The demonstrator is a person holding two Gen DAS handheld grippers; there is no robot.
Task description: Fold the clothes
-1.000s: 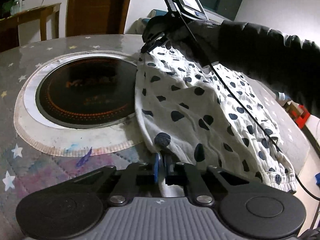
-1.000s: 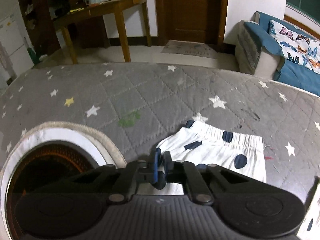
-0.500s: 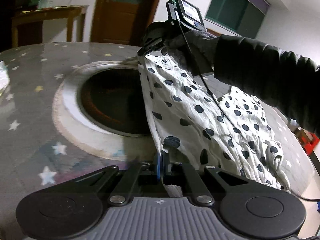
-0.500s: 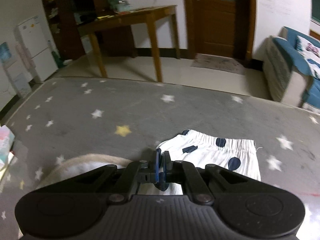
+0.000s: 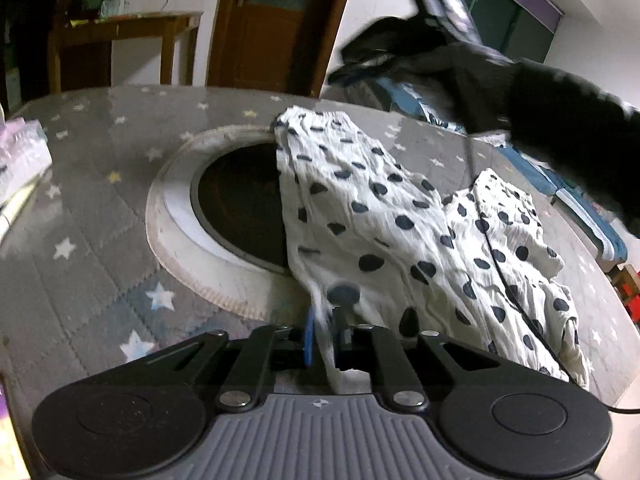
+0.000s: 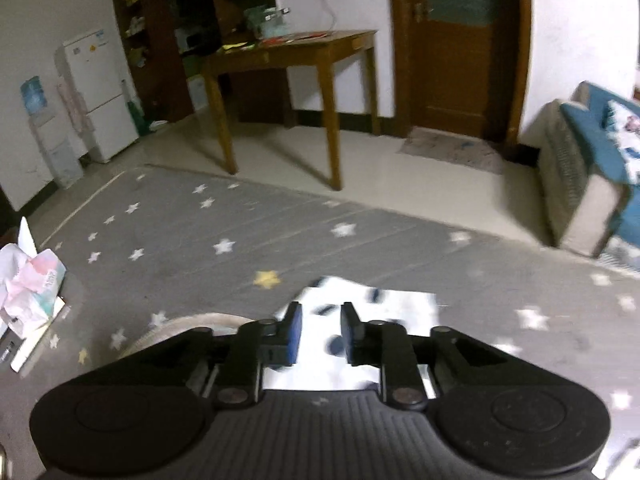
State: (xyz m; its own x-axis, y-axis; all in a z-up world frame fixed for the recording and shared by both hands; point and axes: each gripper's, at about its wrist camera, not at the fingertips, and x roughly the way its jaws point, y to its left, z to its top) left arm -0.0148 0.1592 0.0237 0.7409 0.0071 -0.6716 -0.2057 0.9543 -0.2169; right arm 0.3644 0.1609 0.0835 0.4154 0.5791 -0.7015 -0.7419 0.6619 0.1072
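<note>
We had the grey star-print cover [image 5: 100, 216] under everything, and the round dark heater plate [image 5: 240, 208] set into it served as our landmark. The polka-dot trousers [image 5: 380, 232] lay spread across the cover, one edge draped over the near-right rim of that plate and the waistband [image 5: 316, 118] resting just beyond the plate's far side; the legs ran away from the plate toward our right. Judging from how it lay, the first fold was laid over but loose and wrinkled — smoothing and at least one more fold looked to be left.

Our left gripper [image 5: 324, 330] had its jaws pinched on a hem of the trousers at the plate's near edge, cloth bunched between the pads. Our right gripper [image 6: 318, 338] hung above the waistband end with its jaws parted and nothing between them — the cloth sat below, apart from the pads [image 6: 294, 334]. A tissue pack [image 6: 30, 284] lay well off to the plate's left.
</note>
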